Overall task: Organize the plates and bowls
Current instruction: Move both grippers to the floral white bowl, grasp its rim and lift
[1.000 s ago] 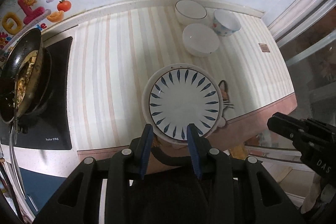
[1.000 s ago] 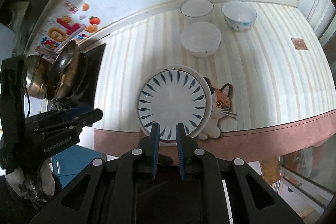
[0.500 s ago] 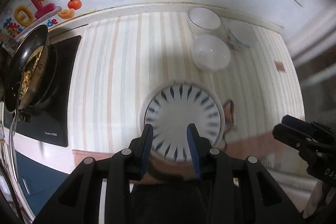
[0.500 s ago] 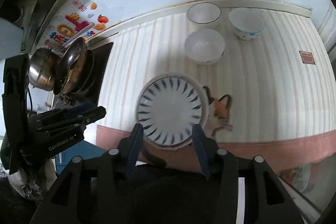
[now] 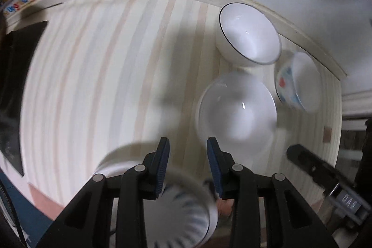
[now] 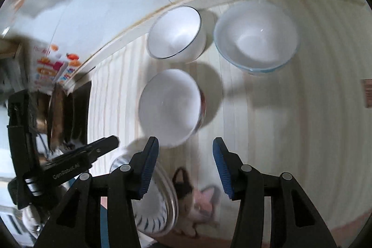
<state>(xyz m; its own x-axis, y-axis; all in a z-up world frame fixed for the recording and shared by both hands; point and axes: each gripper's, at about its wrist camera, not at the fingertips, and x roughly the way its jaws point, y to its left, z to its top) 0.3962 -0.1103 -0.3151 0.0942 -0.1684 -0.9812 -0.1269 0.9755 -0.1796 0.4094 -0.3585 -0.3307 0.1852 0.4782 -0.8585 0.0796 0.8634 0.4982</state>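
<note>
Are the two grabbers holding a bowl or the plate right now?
No, nothing is held. The left gripper and right gripper both stand open and empty above the counter, near the nearest white bowl.

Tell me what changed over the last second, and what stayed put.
Both tongs came down and forward over the counter, past the blue-patterned plate toward the three bowls, which now loom larger. The right tongs have just been opening, with nothing between them; the left tongs kept their gap, empty too. The plate, the plain white bowl, the dark-rimmed bowl and the blue-patterned bowl stayed where they were.
</note>
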